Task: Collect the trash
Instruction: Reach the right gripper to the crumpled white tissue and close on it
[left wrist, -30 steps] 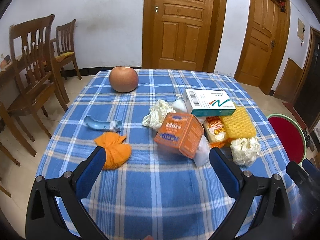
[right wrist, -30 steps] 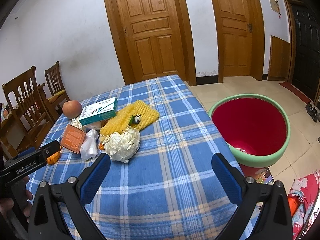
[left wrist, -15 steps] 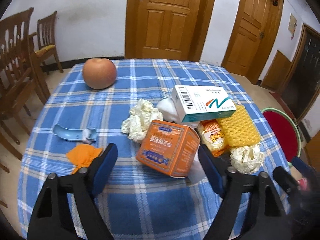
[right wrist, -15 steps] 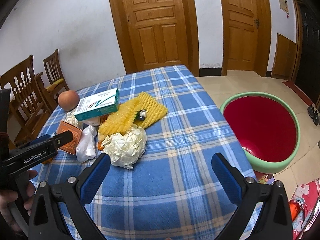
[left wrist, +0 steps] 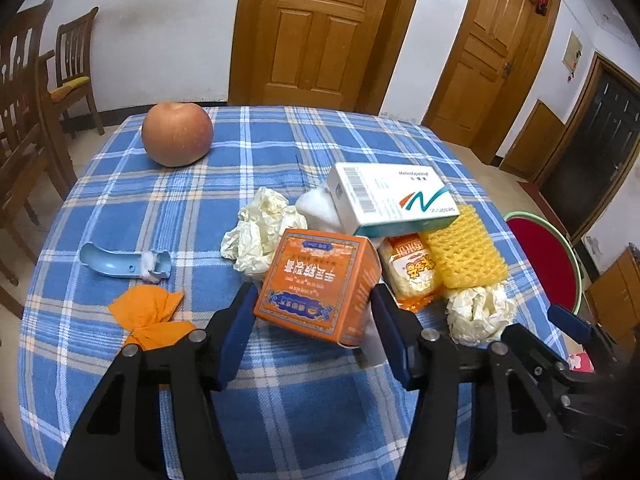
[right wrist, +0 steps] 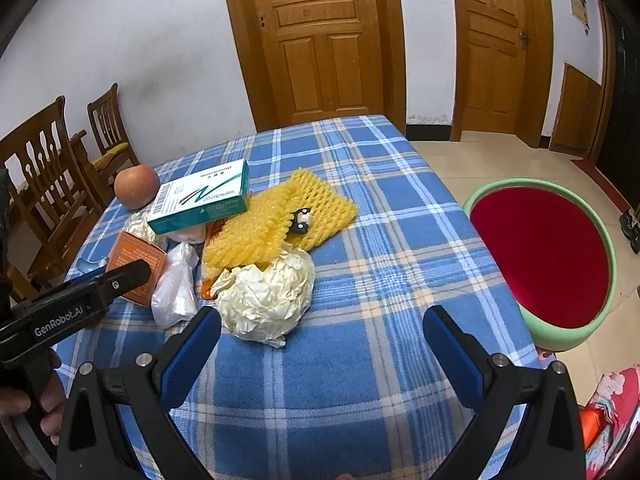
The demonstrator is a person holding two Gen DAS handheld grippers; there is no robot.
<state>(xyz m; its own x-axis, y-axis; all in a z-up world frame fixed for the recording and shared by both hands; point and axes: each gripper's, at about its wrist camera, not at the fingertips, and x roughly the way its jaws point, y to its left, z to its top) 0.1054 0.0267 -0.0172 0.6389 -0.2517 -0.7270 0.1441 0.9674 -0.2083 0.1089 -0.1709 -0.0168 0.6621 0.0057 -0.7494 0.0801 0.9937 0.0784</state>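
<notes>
Round orange-red apple (left wrist: 177, 134) on blue plaid tablecloth (left wrist: 256, 152); wooden slat-back chairs (right wrist: 52, 184) and panelled wooden doors (left wrist: 316, 32) behind.

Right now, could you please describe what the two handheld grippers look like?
Both the left gripper and right gripper have black frames with silver bolts and blue finger pads. White "GenRobot.AI" lettering marks the left one's side.

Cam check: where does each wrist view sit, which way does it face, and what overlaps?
Left wrist: low over the table's near edge, facing the doors; left gripper straddles the orange box, right gripper's tip at right.
Right wrist: right of the trash pile, facing the far wall; right gripper open near the paper wad, basin at right, left gripper and hand at left.
Shared: orange box, white box, yellow net, apple, basin.
</notes>
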